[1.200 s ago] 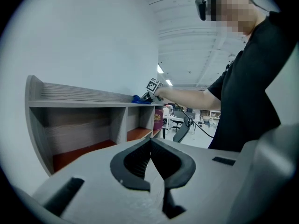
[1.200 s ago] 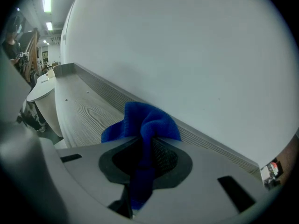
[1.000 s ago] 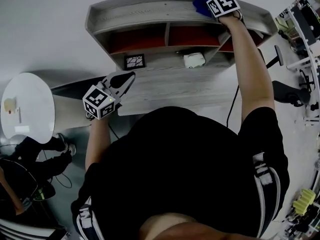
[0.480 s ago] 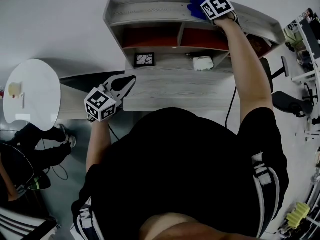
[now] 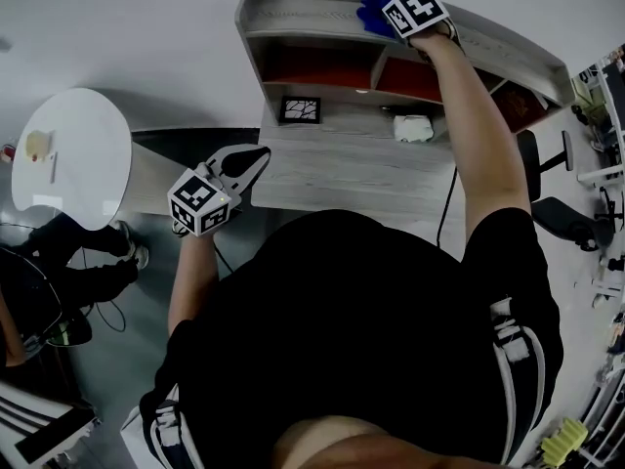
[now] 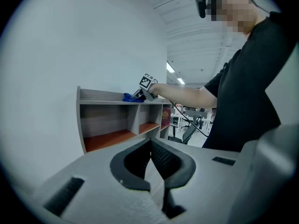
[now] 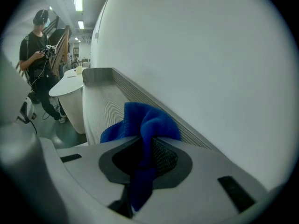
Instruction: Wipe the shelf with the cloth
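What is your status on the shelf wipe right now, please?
Right gripper shut on blue cloth, cloth on shelf top. Left gripper shut, empty, away from shelf. Nothing visible in the cloth's path.

Shelf (image 5: 303,13): pale grey wood-grain board, matt, grain lines plain on top. Compartment floors (image 6: 110,139): orange-red, smoother.
Cloth (image 7: 145,120): blue, plush, fuzzy nap, soft folds.
Right tool (image 7: 142,146) and left tool (image 6: 150,146): light grey plastic shells, matt. Pads (image 7: 163,157) are dark with a fine cross-hatched texture.
Table (image 5: 361,174): same grey wood-grain, matt.
Round table (image 5: 73,154), 9 o'clock in head view: white, glossy.
Wall (image 7: 210,55): white, smooth, matt.
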### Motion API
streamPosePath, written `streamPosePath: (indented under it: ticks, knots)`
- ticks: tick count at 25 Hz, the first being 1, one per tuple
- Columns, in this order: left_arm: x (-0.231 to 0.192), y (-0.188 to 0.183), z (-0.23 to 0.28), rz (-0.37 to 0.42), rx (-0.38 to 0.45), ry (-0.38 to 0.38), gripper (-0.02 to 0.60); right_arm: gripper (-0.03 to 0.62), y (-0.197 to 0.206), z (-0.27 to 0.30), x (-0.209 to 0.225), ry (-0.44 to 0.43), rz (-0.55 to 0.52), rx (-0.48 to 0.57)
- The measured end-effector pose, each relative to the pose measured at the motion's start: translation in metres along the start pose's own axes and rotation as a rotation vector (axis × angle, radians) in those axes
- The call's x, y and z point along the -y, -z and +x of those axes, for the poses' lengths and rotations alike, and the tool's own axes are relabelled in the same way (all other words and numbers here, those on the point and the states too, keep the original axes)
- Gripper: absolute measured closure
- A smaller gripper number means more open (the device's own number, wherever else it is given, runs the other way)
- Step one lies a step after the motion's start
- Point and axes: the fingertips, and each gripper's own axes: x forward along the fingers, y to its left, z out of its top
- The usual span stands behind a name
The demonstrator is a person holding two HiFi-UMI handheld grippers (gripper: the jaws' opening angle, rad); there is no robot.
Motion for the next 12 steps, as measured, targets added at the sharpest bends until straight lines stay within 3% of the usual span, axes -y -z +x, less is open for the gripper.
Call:
streamPosePath:
  ticks: [12]
  knots:
    - [-0.003, 0.007, -0.030, -0.004, -0.015, -0.066, 0.565, 0.534, -0.052, 0.028, -0.057, -0.082, -0.089, 0.031]
